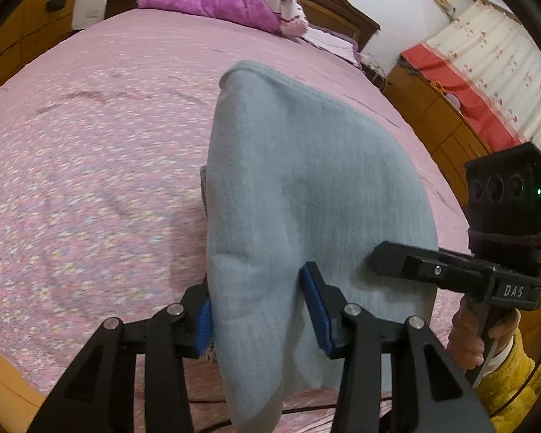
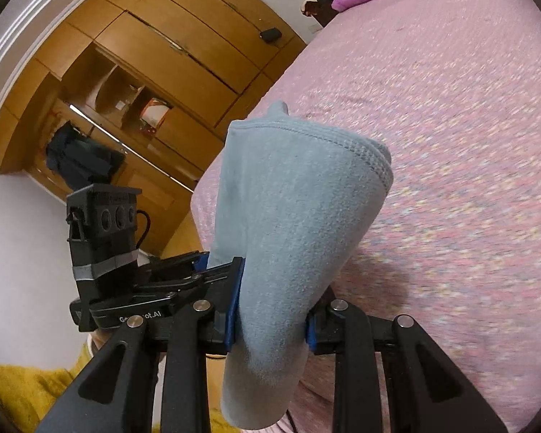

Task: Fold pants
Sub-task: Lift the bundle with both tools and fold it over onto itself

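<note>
**Pants clamped in both claws above the bed**

The only writing I can read sits on the tools themselves. In my left view, the body of the right claw carries "DAS" in pale letters. In my right view, the body of the left claw shows a label partly hidden by a rivet; I make out "ot.AI" at its end, and the start is too covered to be sure of.

The pants, light blue and fleecy, are bunched into a thick fold and held up off the pink flowered bed. My left claw is clamped on them: its blue pads press into the cloth from both sides, and the fabric rises ahead of the jaws and hangs below them. My right claw is clamped on the pants too, jaws narrower, squeezing the fold between its blue pads. A stitched hem curls over the top of the bundle.

The two claws sit close together, side by side. A hand in a yellow sleeve grips the right tool's handle.
</note>
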`<action>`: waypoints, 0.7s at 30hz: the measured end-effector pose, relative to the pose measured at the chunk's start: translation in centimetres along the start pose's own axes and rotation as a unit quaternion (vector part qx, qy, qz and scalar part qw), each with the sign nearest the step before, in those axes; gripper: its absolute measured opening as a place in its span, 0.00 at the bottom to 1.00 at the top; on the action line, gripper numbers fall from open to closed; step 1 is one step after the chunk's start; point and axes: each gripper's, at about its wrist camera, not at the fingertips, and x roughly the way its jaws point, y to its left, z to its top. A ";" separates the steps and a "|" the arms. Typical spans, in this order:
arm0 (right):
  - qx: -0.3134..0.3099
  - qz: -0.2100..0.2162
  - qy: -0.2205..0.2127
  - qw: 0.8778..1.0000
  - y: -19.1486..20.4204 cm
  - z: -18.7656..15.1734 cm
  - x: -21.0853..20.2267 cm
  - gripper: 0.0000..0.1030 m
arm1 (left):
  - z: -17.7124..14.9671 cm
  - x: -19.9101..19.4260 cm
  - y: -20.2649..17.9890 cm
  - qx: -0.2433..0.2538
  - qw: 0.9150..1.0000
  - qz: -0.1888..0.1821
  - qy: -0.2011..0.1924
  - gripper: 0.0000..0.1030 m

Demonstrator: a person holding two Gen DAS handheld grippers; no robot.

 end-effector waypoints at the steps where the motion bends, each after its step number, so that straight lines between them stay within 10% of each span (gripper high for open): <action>1: -0.002 -0.003 0.001 1.000 -0.2 0.1 -0.6 0.20 | 0.2 0.3 -0.6 0.003 1.000 -0.002 0.002 0.45; 21: -0.025 -0.046 0.022 0.998 -7.3 3.9 -8.1 0.20 | 4.1 8.6 -9.5 0.013 0.999 -0.017 0.040 0.45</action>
